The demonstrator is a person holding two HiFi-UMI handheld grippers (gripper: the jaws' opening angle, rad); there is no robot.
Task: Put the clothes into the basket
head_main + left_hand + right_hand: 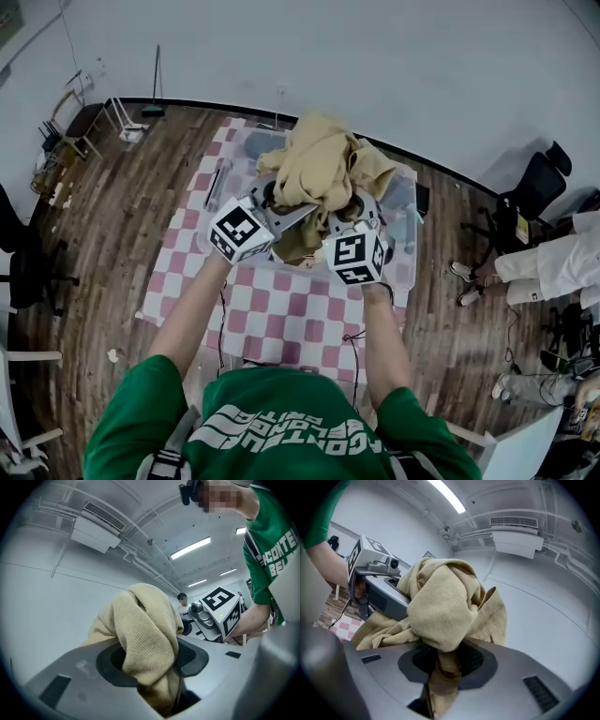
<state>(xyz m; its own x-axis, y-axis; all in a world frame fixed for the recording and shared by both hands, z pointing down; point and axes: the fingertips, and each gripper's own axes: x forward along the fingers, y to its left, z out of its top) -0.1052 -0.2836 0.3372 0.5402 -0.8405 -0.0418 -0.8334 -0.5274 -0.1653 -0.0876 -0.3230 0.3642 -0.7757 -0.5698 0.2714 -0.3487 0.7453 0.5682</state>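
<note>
A tan ribbed garment [323,164] hangs bunched in the air between both grippers, above a clear plastic basket [405,211]. My left gripper [279,204] is shut on one fold of it. In the left gripper view the cloth [145,634] fills the gap between the dark pads of that gripper [150,660]. My right gripper [342,214] is shut on another fold, and in the right gripper view the garment [440,606] bulges over its jaws [445,660]. The two grippers sit close together, side by side. Most of the basket is hidden under the cloth.
The basket stands on a pink and white checked mat [281,319] over a wooden floor. A black office chair [530,192] and a seated person's legs [544,267] are at the right. Chairs and shelves line the left edge, and a broom [155,94] leans on the back wall.
</note>
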